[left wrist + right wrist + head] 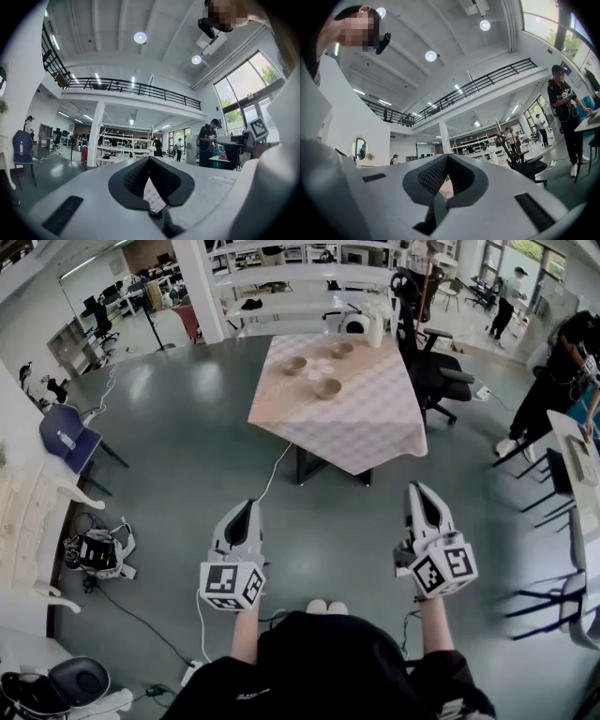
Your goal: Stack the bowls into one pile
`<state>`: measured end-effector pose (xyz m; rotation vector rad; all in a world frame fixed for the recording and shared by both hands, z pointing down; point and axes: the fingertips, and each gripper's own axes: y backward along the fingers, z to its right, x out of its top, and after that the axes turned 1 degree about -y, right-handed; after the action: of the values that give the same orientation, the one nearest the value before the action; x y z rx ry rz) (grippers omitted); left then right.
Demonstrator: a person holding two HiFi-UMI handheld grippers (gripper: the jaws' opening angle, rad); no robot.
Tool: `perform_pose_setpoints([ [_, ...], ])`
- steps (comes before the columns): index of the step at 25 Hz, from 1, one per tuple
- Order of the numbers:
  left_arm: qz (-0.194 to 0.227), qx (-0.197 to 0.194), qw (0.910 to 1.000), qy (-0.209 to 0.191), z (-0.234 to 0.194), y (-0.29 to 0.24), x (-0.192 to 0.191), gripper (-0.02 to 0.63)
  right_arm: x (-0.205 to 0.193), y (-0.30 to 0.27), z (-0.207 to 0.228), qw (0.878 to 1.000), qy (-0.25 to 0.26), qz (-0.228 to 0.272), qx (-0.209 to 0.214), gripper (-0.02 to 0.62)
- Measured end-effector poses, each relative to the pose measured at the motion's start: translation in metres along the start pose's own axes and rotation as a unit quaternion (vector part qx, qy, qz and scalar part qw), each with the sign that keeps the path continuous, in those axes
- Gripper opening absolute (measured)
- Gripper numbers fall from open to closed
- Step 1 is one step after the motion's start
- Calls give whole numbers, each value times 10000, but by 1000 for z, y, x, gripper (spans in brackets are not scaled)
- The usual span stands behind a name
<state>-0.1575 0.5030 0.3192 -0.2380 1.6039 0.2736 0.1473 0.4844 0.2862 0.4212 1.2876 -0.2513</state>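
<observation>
Brown bowls sit on the tabletop [356,442], which has a checked cloth over it. One bowl [327,388] is at the near side, one [294,364] is to its left, and one [341,349] is farther back. They lie apart from each other, not in a pile. Something pale lies between them, too small to tell what it is.

Only the head view shows the bowls. It also shows the grey floor [187,465], a black chair [439,381] just beside the tabletop, and the person's shoes [326,607] far below.

The left tool [246,509] and the right tool [419,489] are held out over the floor, well apart from the tabletop, and both point toward it. Each one is closed with nothing in it.

The left gripper view shows the left tool [149,158] up close, its two tips pressed together. A little bit of the checked cloth peeks through the slit under the tips. This view also shows a round lamp [139,37] on the ceiling, a black balcony rail [140,89], and a person in black [206,143] standing at the right.

The right gripper view shows the right tool [447,157] with its tips together too. Behind it are a ceiling lamp [431,56] and another standing person [565,122].
</observation>
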Motion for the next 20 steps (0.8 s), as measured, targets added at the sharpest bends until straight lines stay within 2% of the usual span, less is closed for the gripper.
perform_pose_setpoints([
  [6,-7,36,10000,15,8,0,-2,-3,-3,7,11,10000,-74,-10,18,-9],
  [20,-180,123,9997,113,38,-9,-22,-3,-13,8,39,9989,-206,-214,351,-9],
])
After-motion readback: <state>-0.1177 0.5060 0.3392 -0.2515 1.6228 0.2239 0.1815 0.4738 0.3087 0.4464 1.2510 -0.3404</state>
